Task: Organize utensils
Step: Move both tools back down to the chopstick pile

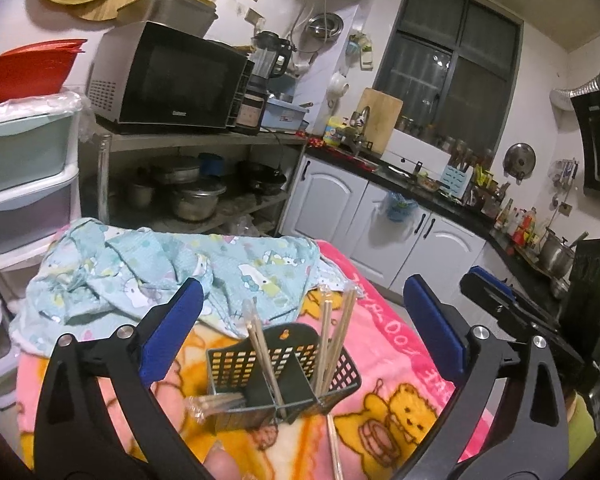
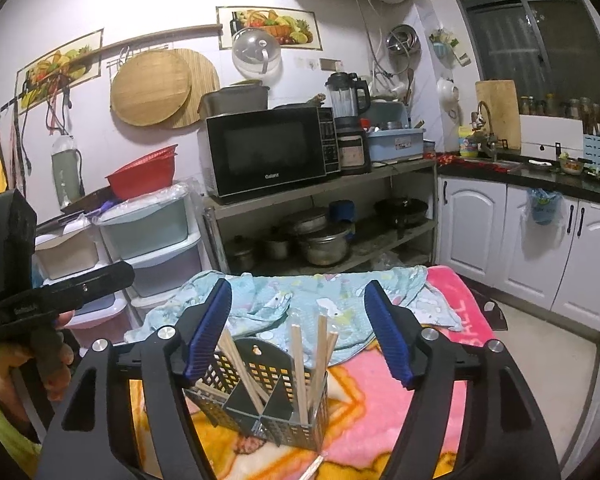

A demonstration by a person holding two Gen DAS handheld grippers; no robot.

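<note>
One pink blanket (image 1: 396, 344) covers the worktop, with one blue cloth (image 1: 148, 272) bunched at its 12 o'clock end. One black utensil caddy (image 2: 260, 396) of three compartments stands mid-blanket holding roughly five chopsticks (image 2: 300, 376); one more chopstick (image 1: 334, 444) lies at its 6 o'clock. The left gripper (image 1: 300, 332) and right gripper (image 2: 298, 336) each gape wide and empty above it.

Loose chopstick (image 1: 334, 450): beside the basket (image 1: 284, 364), cut off by the bottom edge.
Chopstick feet: hidden inside the basket.
</note>
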